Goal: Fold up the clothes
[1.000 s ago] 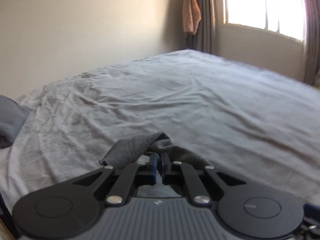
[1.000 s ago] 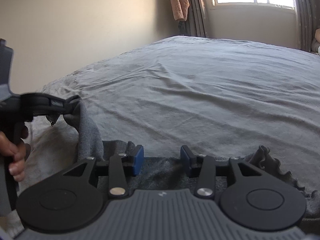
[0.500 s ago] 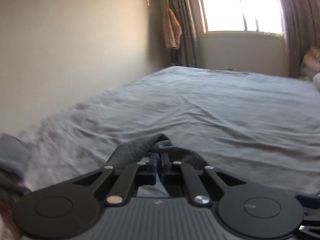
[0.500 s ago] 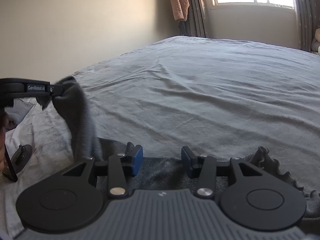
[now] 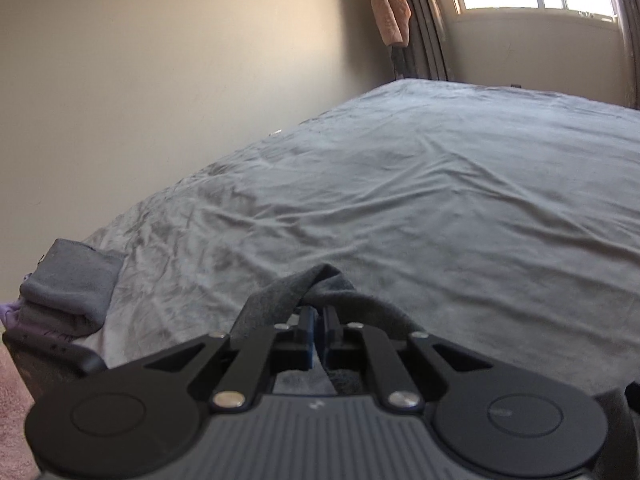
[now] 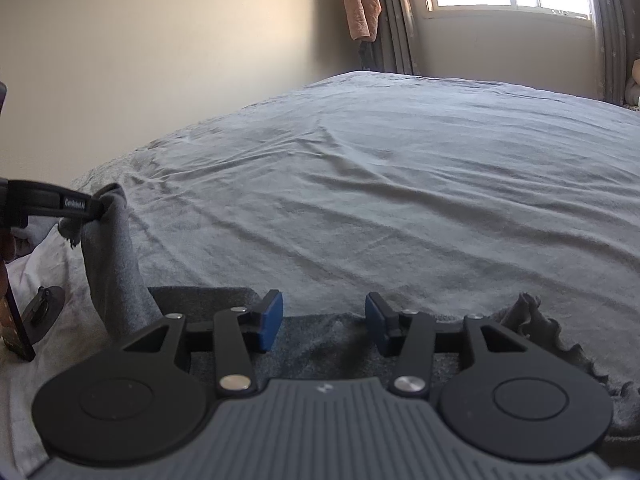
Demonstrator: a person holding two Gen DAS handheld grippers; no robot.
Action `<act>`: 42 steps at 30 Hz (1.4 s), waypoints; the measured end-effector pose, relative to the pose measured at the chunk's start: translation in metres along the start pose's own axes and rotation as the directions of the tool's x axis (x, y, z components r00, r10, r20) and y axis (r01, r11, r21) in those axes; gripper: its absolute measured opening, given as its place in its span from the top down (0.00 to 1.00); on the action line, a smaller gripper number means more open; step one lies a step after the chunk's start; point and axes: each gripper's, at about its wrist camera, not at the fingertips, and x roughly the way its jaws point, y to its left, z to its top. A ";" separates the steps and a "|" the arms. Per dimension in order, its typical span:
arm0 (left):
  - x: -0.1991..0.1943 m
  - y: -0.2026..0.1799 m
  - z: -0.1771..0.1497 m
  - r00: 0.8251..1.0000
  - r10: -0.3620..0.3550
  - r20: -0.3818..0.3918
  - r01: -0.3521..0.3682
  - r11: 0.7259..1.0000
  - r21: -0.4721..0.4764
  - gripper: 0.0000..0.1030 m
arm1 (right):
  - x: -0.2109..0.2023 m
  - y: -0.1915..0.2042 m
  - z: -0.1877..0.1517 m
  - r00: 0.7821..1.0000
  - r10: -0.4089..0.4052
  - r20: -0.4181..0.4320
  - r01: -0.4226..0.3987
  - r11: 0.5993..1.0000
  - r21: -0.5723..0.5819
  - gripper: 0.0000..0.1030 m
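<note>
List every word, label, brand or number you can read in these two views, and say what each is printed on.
"GenRobot.AI": white print on the side of the left gripper, seen in the right wrist view; the last letters are hard to make out.
A small pale logo mark on the right gripper body, not readable as text.

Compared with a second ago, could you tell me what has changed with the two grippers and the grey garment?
The left gripper, shut on the grey garment, carried its corner upward in the right wrist view. The right gripper has just been opening slightly, gripping nothing, over the flat part. The bed sheet stayed as it was.
</note>
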 end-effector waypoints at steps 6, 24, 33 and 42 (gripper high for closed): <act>-0.005 0.002 0.000 1.000 -0.029 -0.003 0.028 0.999 -0.025 0.91 | -0.001 0.002 0.002 1.000 0.006 0.006 -0.006 1.000 -0.005 0.46; -0.030 0.002 -0.054 0.940 -0.339 -0.048 0.338 0.941 -0.016 0.62 | 0.003 0.007 -0.001 0.999 0.039 0.002 -0.039 0.999 -0.007 0.41; -0.012 0.010 -0.065 0.907 -0.412 -0.082 0.391 0.899 -0.197 0.62 | 0.009 0.028 -0.005 0.994 0.105 -0.020 -0.107 0.988 -0.109 0.41; -0.009 0.015 -0.064 0.915 -0.392 -0.098 0.359 0.900 -0.247 0.96 | 0.020 0.059 -0.006 0.999 -0.040 -0.016 0.035 0.968 -0.249 0.96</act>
